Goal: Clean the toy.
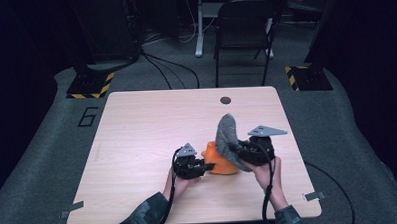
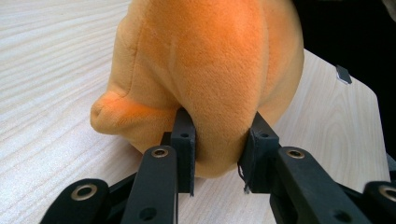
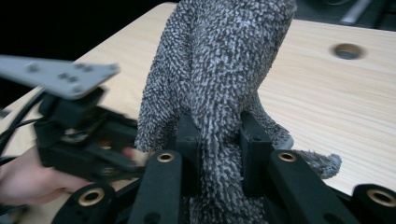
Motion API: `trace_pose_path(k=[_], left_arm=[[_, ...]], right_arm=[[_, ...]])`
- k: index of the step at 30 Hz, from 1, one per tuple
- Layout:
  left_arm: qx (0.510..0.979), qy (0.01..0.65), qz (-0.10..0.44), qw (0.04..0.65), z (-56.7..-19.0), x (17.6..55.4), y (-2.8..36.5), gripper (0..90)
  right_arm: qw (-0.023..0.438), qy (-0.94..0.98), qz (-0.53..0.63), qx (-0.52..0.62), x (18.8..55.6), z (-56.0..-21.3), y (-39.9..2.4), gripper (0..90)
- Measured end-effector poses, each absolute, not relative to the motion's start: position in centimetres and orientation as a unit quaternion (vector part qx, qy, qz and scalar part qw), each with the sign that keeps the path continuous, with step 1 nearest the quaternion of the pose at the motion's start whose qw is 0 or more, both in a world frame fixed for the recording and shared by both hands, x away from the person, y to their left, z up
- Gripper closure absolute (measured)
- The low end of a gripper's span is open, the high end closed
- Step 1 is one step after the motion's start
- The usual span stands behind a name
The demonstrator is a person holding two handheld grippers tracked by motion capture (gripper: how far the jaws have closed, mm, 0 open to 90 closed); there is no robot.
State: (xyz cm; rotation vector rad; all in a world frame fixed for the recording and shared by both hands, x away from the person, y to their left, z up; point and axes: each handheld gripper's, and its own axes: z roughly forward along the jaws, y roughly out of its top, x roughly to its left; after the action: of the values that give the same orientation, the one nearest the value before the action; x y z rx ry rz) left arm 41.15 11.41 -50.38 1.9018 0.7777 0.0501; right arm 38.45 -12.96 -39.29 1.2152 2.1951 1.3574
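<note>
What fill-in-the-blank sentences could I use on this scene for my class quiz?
1. The left tool is shut on the ____ plush toy.
2. The right tool is shut on a ____ fuzzy cloth.
3. Both things are over a ____ table.
Missing words: orange; grey; wooden

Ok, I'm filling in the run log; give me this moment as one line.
left claw: shut on orange plush toy | right claw: shut on grey fuzzy cloth, lifted | table: wood

Orange plush toy (image 2: 210,70), speckled grey cloth (image 3: 215,70), pale wood-grain table (image 1: 137,134)
</note>
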Motion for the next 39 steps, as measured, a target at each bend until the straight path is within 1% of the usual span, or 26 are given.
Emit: trace_pose_path(k=[1,4,5,8,10,14,18,20,22,27,35,39], left_arm=[[0.794,0.321,0.022,0.515,-50.4,41.1,11.4,70.1],[0.794,0.323,0.022,0.514,-50.4,41.2,11.4,70.1],[0.792,0.326,0.019,0.516,-50.5,41.1,11.4,70.1],[0.795,0.319,0.021,0.516,-50.5,41.2,11.4,70.1],[0.794,0.321,0.020,0.516,-50.5,41.1,11.4,70.0],[0.796,0.317,0.021,0.514,-50.4,41.1,11.3,69.9],[0.796,0.317,0.019,0.515,-50.5,41.1,11.4,69.9],[0.797,0.316,0.020,0.514,-50.5,41.1,11.4,69.9],[0.796,0.317,0.022,0.514,-50.5,41.1,11.3,69.9],[0.796,0.317,0.021,0.515,-50.5,41.1,11.3,69.8],[0.793,0.320,0.017,0.517,-50.6,41.2,11.4,69.8],[0.791,0.325,0.017,0.518,-50.6,41.2,11.4,69.7]], right_arm=[[0.144,0.770,0.463,0.416,38.4,-39.6,-12.2,73.9],[0.171,0.796,0.413,0.408,38.6,-41.1,-10.4,73.7],[0.182,0.803,0.400,0.403,38.8,-41.6,-10.3,73.7],[0.185,0.805,0.393,0.405,38.8,-41.4,-10.8,73.6],[0.210,0.808,0.374,0.404,38.8,-41.5,-11.2,73.5],[0.203,0.804,0.367,0.421,39.3,-41.9,-12.6,73.4],[0.213,0.802,0.342,0.442,39.7,-42.4,-13.9,73.5],[0.209,0.798,0.335,0.455,40.0,-43.0,-14.7,73.5],[0.195,0.793,0.333,0.471,40.5,-43.8,-15.5,73.7],[0.202,0.792,0.310,0.485,41.2,-45.0,-16.4,73.8],[0.180,0.803,0.247,0.512,42.8,-48.8,-17.2,73.8],[0.178,0.810,0.231,0.508,42.9,-49.3,-17.0,73.7]])
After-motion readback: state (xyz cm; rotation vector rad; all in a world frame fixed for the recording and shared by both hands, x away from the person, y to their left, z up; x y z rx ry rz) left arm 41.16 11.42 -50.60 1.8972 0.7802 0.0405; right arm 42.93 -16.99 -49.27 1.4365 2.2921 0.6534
